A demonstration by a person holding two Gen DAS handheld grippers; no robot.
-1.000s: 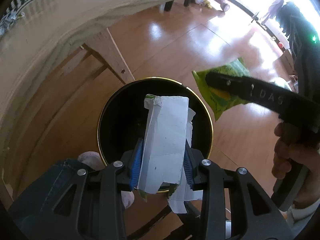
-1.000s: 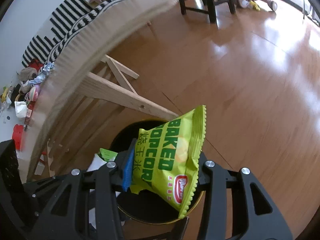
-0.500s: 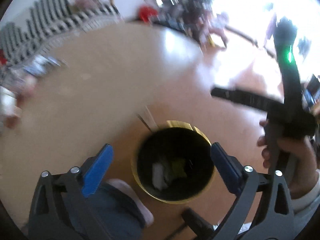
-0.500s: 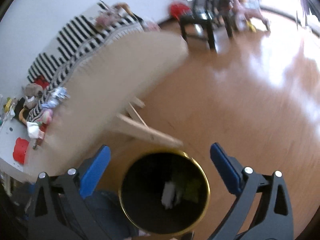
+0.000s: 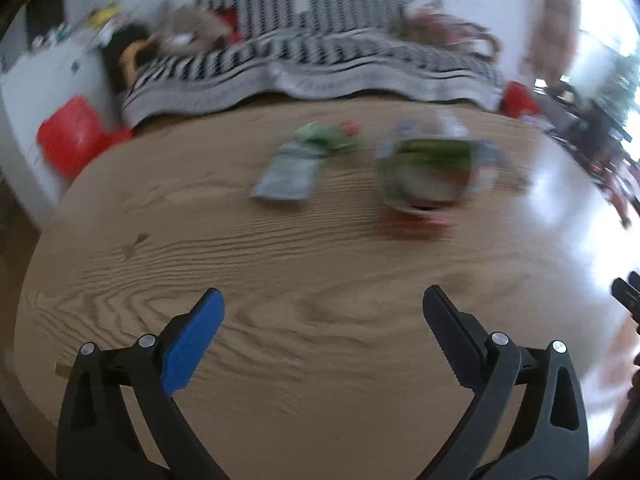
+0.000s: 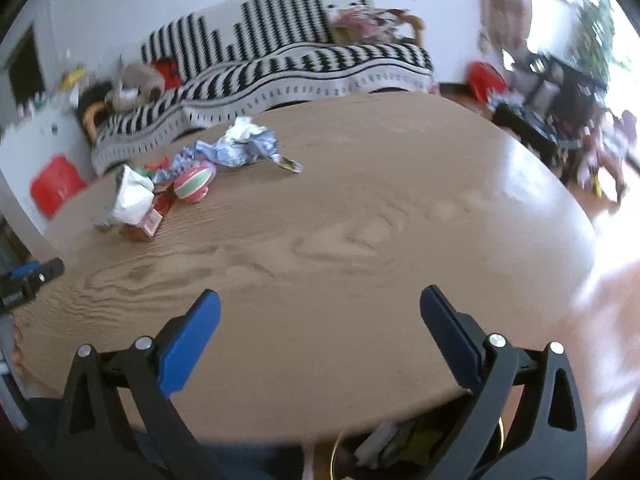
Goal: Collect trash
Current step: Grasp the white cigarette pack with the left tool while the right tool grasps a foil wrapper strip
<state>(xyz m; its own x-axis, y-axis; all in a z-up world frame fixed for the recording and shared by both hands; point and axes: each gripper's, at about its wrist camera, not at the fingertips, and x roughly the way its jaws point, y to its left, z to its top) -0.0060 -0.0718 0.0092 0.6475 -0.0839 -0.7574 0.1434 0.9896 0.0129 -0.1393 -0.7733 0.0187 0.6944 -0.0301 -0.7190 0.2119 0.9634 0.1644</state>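
Observation:
Both grippers are open and empty above the round wooden table (image 5: 320, 280). My left gripper (image 5: 322, 304) faces blurred trash at the table's far side: a silver-grey packet (image 5: 288, 176) and a green-and-red wrapper (image 5: 432, 172). My right gripper (image 6: 320, 304) sees a trash pile at the far left: a white crumpled bag (image 6: 132, 192), a red carton (image 6: 148, 220), a pink-green striped wrapper (image 6: 194, 182) and crumpled bluish paper (image 6: 240, 146). The gold-rimmed black bin (image 6: 400, 440) with trash inside peeks out below the table's near edge.
A black-and-white striped sofa (image 6: 280, 64) stands behind the table. A red container (image 5: 68, 136) sits at the left on the floor. Dark furniture and toys (image 6: 560, 100) stand at the right. The left gripper's tip (image 6: 28, 276) shows at the left edge of the right wrist view.
Both grippers let go of their trash, the white carton and the green popcorn bag, into the bin. Both then rose from the bin and now point over the tabletop.

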